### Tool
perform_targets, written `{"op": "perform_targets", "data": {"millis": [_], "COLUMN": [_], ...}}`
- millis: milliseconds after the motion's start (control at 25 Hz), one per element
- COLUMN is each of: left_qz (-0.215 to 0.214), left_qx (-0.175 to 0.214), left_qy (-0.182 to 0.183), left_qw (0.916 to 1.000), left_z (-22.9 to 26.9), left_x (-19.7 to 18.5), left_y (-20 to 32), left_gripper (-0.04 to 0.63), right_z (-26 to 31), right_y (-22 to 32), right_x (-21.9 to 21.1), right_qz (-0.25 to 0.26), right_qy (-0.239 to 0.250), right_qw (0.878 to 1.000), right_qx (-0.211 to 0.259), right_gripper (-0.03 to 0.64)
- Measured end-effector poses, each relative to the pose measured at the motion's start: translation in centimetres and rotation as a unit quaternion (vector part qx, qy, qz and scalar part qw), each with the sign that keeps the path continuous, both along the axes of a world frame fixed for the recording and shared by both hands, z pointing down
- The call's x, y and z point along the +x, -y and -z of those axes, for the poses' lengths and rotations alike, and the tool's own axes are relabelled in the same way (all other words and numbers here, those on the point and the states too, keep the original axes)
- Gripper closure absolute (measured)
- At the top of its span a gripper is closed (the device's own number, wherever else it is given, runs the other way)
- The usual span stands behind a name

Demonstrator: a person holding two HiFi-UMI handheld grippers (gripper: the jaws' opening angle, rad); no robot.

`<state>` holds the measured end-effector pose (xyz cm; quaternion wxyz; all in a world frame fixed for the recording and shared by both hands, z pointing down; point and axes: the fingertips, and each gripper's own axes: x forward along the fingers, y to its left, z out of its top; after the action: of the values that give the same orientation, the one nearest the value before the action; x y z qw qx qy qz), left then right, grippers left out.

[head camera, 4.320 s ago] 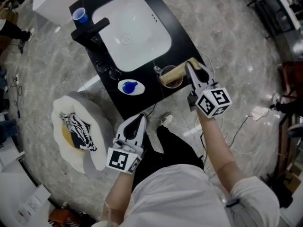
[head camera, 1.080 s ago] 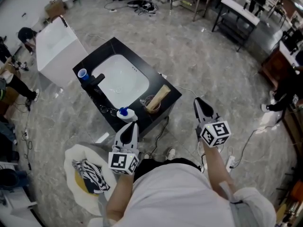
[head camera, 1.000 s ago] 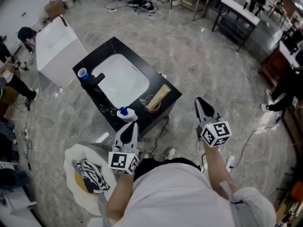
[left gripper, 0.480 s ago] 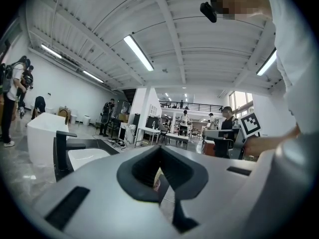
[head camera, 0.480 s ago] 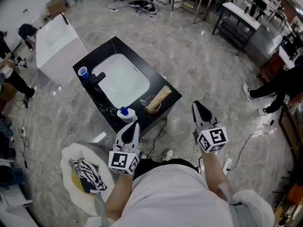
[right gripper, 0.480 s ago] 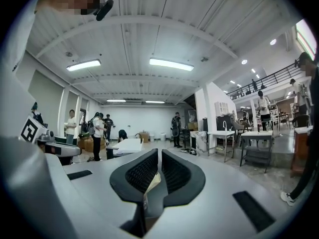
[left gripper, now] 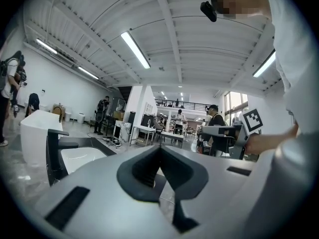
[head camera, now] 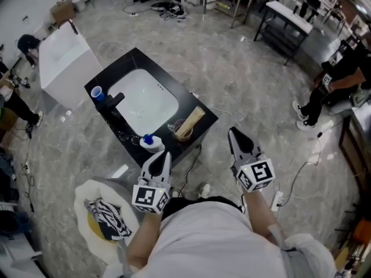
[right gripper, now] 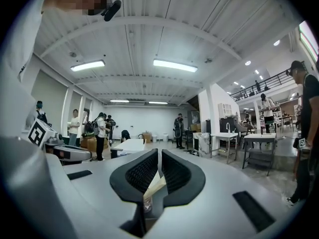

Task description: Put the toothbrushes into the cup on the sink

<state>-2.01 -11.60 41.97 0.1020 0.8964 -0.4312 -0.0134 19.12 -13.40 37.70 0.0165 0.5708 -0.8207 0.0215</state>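
A black counter point(head camera: 200, 112) with a white basin stands on the floor ahead of me. Near its front right corner a clear cup point(head camera: 178, 129) holds a tan toothbrush pack point(head camera: 191, 119) that leans out of it. A blue cup point(head camera: 97, 92) stands by the black faucet point(head camera: 111, 101). Both grippers hang short of the counter, over the floor. My left gripper point(head camera: 161, 154) is shut and empty, and so is my right gripper point(head camera: 232, 131). The left gripper view point(left gripper: 160, 147) and the right gripper view point(right gripper: 159, 152) each show the jaws meeting with nothing between them.
A white dish with a blue object point(head camera: 149, 141) sits on the counter's front edge. A white cushion with a patterned cloth point(head camera: 104, 216) lies at lower left. A white box point(head camera: 61, 62), cables point(head camera: 194, 155), tables point(head camera: 278, 10) and a person point(head camera: 333, 83) surround the counter.
Earlier my right gripper was at the cup with the tan pack; now it is drawn back and both grippers are away from the counter, which looks smaller. A person has walked in at right.
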Motion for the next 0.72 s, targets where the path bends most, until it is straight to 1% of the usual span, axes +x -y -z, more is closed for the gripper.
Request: {"op": "perform_targets", "data": {"millis": [200,320,480,720], "left_qz": [-0.006,-0.004,0.0,0.0], "left_qx": [-0.002,-0.01,-0.01,-0.009], "left_qy": [-0.002,-0.004,-0.002,0.002], "left_qw": [1.0,0.9999,1.0,1.0], "left_z": [0.0,-0.3,-0.2,-0.1], "left_x": [0.0,-0.5,-1.4,-2.6], "left_y": [0.4,0.5,0.6,0.4], "left_gripper": [0.594,0.594,0.594,0.594], "right_z": [0.1,0.2,0.1,-0.4], "right_y": [-0.2,-0.1,0.0,0.1], "right_x": [-1.1,-2.1,-3.7,-4.8], "right_qz": [0.015,0.028,0.041,0.044], "right_qy": [-0.008,-0.009,-0.008,-0.008], "right_qw": [1.0,1.0,0.999,0.999], "right_qx": [-0.003,-0.002,-0.006,-0.013], "right_gripper": [0.568,0.568,0.568,0.568]}}
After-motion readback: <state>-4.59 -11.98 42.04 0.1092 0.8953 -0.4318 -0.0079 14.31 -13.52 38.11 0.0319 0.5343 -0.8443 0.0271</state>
